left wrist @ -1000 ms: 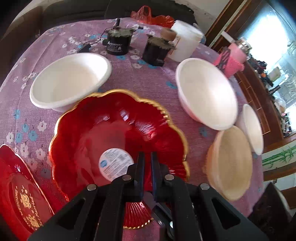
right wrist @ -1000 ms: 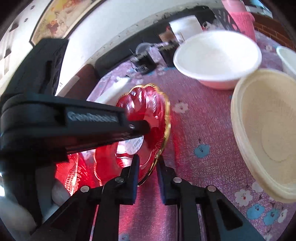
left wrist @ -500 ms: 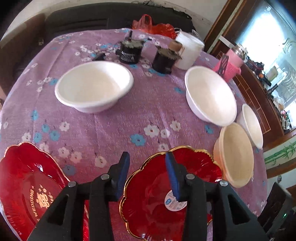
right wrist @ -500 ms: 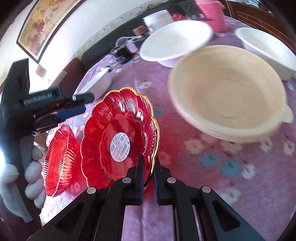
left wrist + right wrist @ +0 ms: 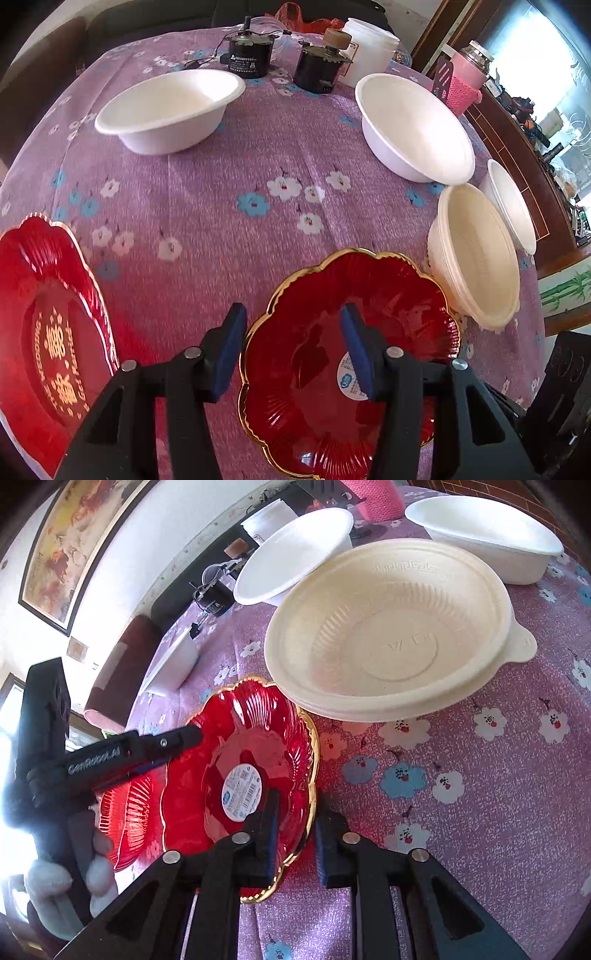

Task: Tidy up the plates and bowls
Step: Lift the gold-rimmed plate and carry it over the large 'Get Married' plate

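A red scalloped plate (image 5: 332,354) (image 5: 229,753) with a gold rim and a round sticker lies on the purple cloth, touching a cream bowl (image 5: 476,258) (image 5: 391,627). My left gripper (image 5: 291,332) (image 5: 188,738) hovers over that plate; its jaws are opening and nothing is between them. My right gripper (image 5: 295,834) straddles the plate's near rim. Its jaws are opening, with a small gap beside the rim. A second red plate (image 5: 48,332) (image 5: 125,812) with gold lettering lies at the left. White bowls (image 5: 170,107) (image 5: 413,125) (image 5: 511,206) stand farther back.
Two black motors (image 5: 247,55) (image 5: 321,68), a white tub (image 5: 369,48) and a pink-sleeved jar (image 5: 467,79) stand at the table's far edge. A gloved hand (image 5: 55,882) holds the left gripper. Bare cloth (image 5: 258,192) shows between the bowls.
The left gripper let go of the scalloped plate, opened and drew back. The right gripper brought the plate down from a tilt onto the cloth beside the cream bowl and loosened its jaws.
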